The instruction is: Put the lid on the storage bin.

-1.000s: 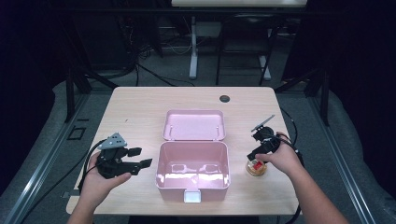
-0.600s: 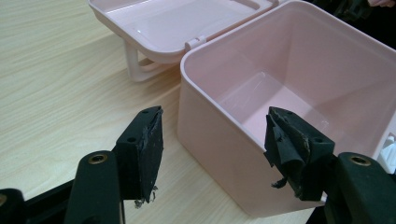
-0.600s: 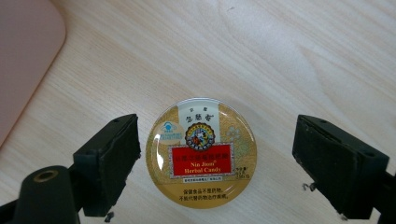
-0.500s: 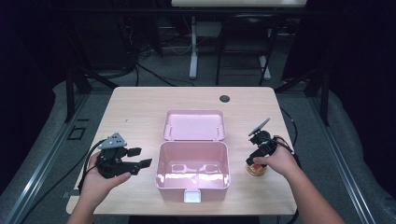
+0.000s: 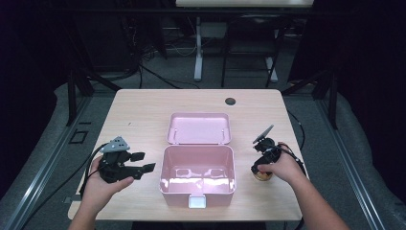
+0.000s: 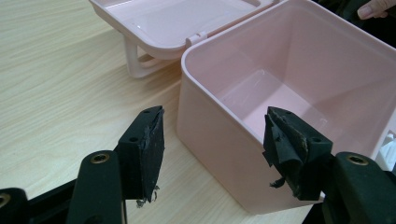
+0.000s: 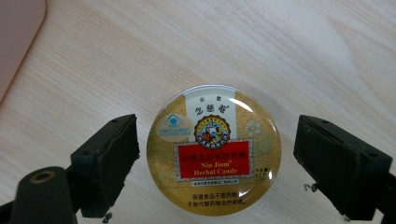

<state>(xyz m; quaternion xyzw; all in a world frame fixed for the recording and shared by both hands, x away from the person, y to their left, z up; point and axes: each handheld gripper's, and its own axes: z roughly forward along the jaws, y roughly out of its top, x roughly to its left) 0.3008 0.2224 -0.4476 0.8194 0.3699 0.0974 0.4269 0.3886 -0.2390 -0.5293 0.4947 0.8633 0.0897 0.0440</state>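
Candy tin (image 7: 214,150) is lying flat on the table (image 7: 299,51) right between the jaws of the right gripper (image 7: 215,161), which have just been opening and are standing wide, pads clear of the rim on both sides, gripping nothing. I'd be lowering straight down so both pads are meeting the rim at its widest point, then closing slowly, since a round, glossy tin is probably slippery. Left gripper (image 6: 215,149) is waiting open and empty, just beside the pink box (image 6: 299,93)
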